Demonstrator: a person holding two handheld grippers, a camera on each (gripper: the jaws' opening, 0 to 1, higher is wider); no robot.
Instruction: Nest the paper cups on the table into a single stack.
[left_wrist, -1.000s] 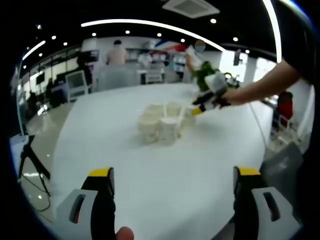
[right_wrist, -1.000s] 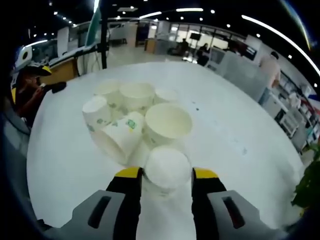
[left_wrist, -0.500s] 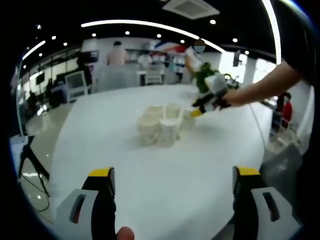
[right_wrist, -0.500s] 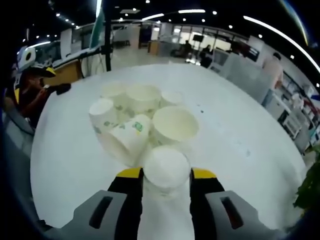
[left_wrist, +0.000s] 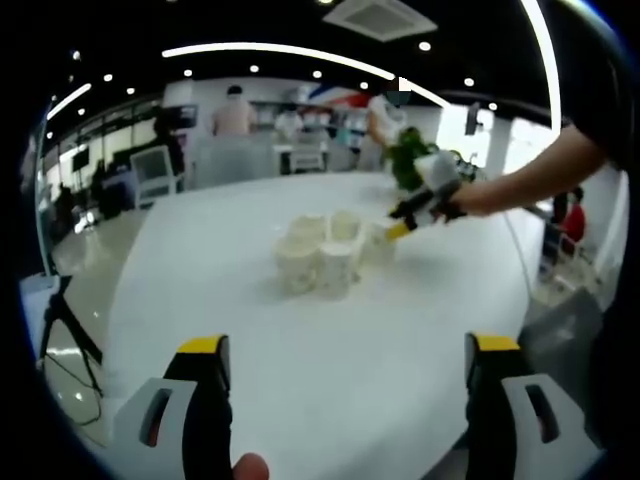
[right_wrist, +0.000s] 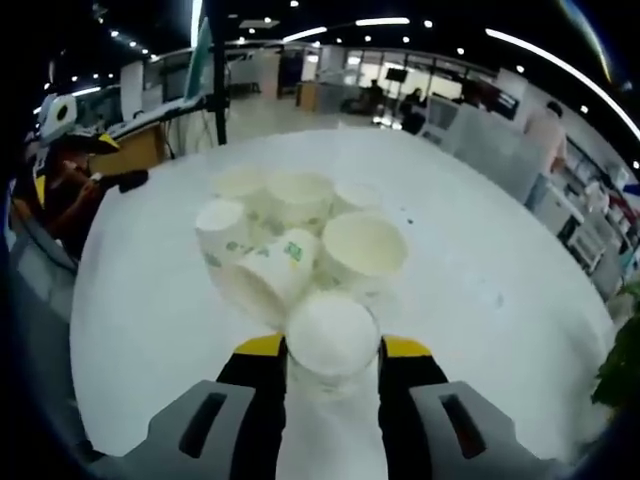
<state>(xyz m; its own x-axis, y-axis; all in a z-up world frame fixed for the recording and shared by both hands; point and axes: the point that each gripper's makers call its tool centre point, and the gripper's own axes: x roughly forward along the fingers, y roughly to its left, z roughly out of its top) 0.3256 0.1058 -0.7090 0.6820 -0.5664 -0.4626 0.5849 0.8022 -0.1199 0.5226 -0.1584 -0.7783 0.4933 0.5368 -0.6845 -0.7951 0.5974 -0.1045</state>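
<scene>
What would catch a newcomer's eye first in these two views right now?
The cluster of paper cups in the middle of the white table, some upright and one tipped on its side. Next, the right gripper shut on a cup at the near edge of that cluster. In the left gripper view, the left gripper hangs open over bare table, well short of the cups.

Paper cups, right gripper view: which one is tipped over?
The white paper cup with green print, lying on its side just left of the wide open-mouthed cup; the others stand upright.
</scene>
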